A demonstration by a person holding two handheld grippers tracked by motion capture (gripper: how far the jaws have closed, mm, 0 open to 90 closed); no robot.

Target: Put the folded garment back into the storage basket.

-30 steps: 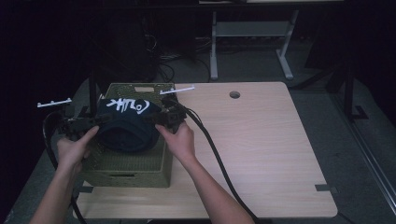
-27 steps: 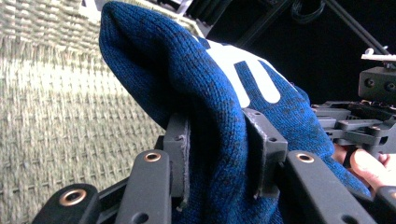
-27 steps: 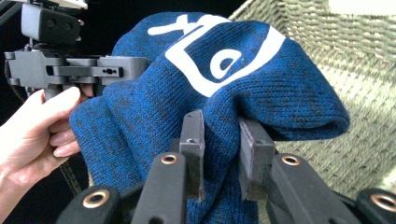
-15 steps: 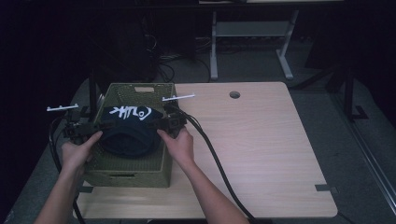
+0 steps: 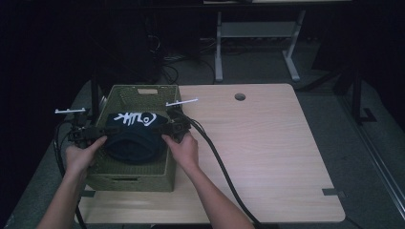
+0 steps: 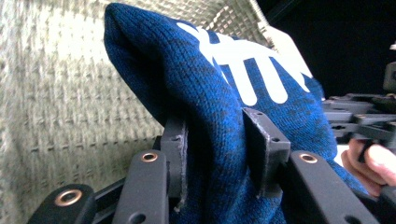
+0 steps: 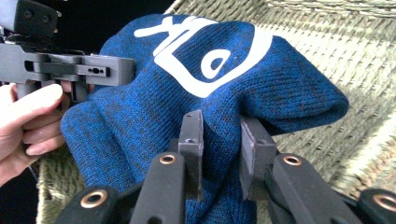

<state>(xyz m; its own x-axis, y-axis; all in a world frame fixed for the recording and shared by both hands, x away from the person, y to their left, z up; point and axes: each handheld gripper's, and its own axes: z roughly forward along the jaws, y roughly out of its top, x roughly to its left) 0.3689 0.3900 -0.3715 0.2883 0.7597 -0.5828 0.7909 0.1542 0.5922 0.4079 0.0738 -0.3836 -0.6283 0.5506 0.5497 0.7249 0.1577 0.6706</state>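
Both claws are clamped on the same blue knit garment (image 5: 133,138): our left gripper (image 5: 91,135) pinches one side of it and our right gripper (image 5: 168,129) pinches the other, fabric bunched tight between the jaws in both gripper views. Left jaws have eased a hair wider just now, but the knit's gripped all the same.

Biggest thing first: the wooden table (image 5: 267,157), with the green woven basket (image 5: 136,180) sitting at its left edge, closer to the near-left corner. The garment hangs down inside the basket, white print (image 5: 135,118) facing up toward the far wall, and the woven weave shows right behind it in the left gripper view (image 6: 56,93). We can't tell if the fabric touches the basket floor yet.

Compared with a second ago, we've brought the whole bundle lower: it was riding up around the rim, and now it sits deeper between the walls, hands dropped along with it. Basket itself hasn't budged on the table.
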